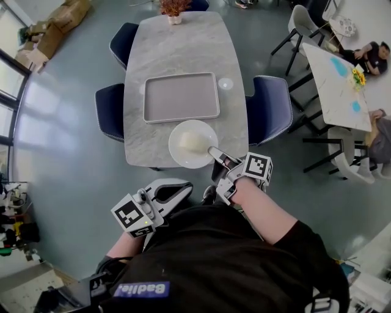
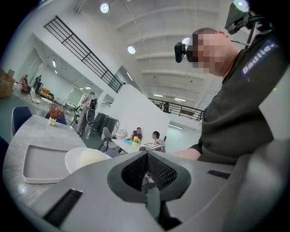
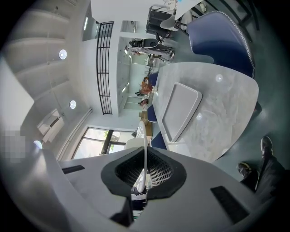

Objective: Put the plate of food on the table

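Note:
A white plate with a pale mound of food lies over the near edge of the grey marble table. My right gripper is shut on the plate's near right rim. In the right gripper view that rim runs edge-on between the jaws of the right gripper. My left gripper hangs shut and empty by my body, below the table's edge. From the left gripper the plate and the food show at the left. Whether the plate rests on the table, I cannot tell.
A grey rectangular tray lies on the table just beyond the plate, a small white disc to its right. A potted plant stands at the far end. Dark blue chairs flank the table. A second white table with people is at right.

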Motion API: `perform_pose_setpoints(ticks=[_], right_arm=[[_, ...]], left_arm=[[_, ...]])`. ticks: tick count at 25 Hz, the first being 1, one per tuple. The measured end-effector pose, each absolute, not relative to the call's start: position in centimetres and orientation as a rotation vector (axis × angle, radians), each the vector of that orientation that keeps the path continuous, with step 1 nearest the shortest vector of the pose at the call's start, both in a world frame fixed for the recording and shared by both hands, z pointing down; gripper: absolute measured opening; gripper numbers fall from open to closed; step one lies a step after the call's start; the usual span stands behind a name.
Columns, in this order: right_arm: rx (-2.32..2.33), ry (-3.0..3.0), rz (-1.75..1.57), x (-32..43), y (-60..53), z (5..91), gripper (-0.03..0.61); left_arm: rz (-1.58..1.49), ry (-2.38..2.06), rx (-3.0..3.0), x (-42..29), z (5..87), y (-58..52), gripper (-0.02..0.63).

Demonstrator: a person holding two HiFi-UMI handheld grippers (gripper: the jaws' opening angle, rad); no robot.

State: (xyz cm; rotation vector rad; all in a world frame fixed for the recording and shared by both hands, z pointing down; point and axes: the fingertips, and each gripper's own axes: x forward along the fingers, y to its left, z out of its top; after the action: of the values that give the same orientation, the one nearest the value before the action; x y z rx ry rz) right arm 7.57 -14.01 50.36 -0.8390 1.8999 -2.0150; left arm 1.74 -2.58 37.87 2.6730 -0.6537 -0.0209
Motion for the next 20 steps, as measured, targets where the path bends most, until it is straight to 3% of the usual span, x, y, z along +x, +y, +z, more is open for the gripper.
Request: perform_pose_setpoints(ticks=[20], right_arm=[[-1.02, 1.794, -1.977, 4.4, -23.3, 53.5, 0.018]], left_arm=[[-0.026, -0.525, 2.659, -3.4, 39.1, -7.9, 0.006]])
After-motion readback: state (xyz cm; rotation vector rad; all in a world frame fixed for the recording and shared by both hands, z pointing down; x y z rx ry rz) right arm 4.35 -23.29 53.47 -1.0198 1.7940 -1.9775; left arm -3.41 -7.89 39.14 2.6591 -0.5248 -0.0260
